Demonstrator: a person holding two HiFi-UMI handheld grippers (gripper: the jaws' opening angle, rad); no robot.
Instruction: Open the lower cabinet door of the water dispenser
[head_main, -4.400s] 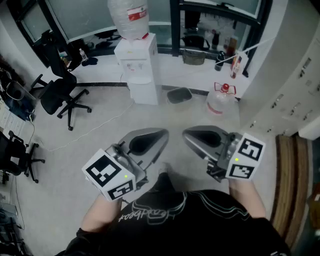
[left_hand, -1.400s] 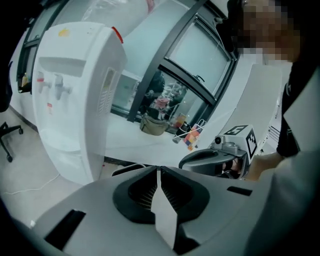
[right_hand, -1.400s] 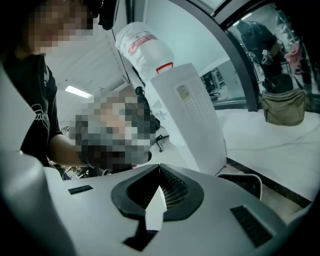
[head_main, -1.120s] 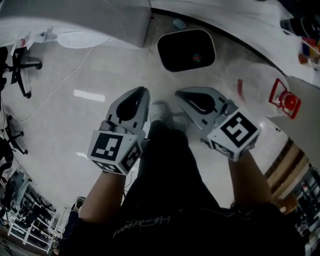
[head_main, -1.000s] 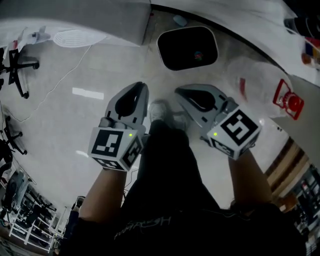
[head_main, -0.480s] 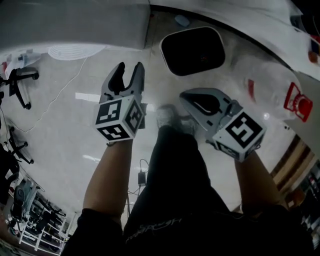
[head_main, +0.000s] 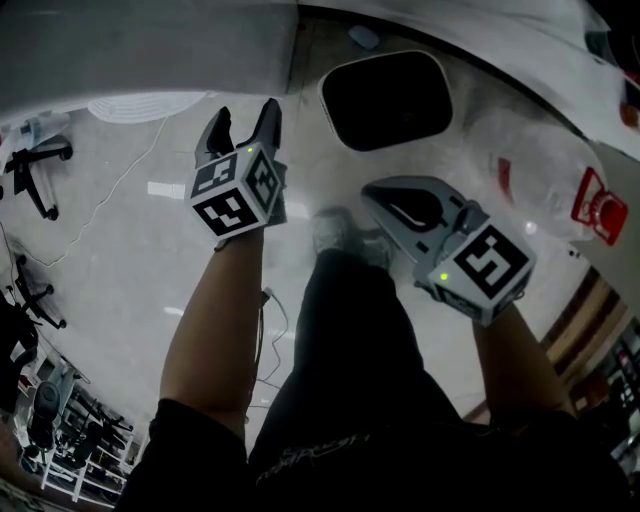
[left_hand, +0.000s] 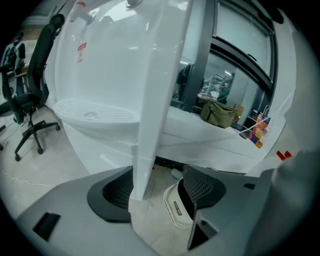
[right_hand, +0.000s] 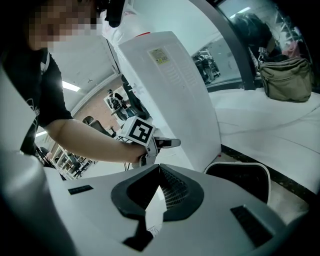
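Head view, left gripper (head_main: 244, 118): raised toward the water dispenser (head_main: 150, 45), jaws opening and spread wide.
Left gripper view: the dispenser's front corner edge stands between the jaws; no pad presses on it.
Lower cabinet door (left_hand: 92, 147): white front panel under the drip tray (left_hand: 95, 112), left of that corner, flush with the body.
Right gripper (head_main: 375, 192): clenched on nothing, low beside the person's leg (head_main: 340, 330), apart from the dispenser.
Floor (head_main: 120, 270): black bin (head_main: 385, 100) just right of the dispenser; office chair (head_main: 30, 165) at the left edge.
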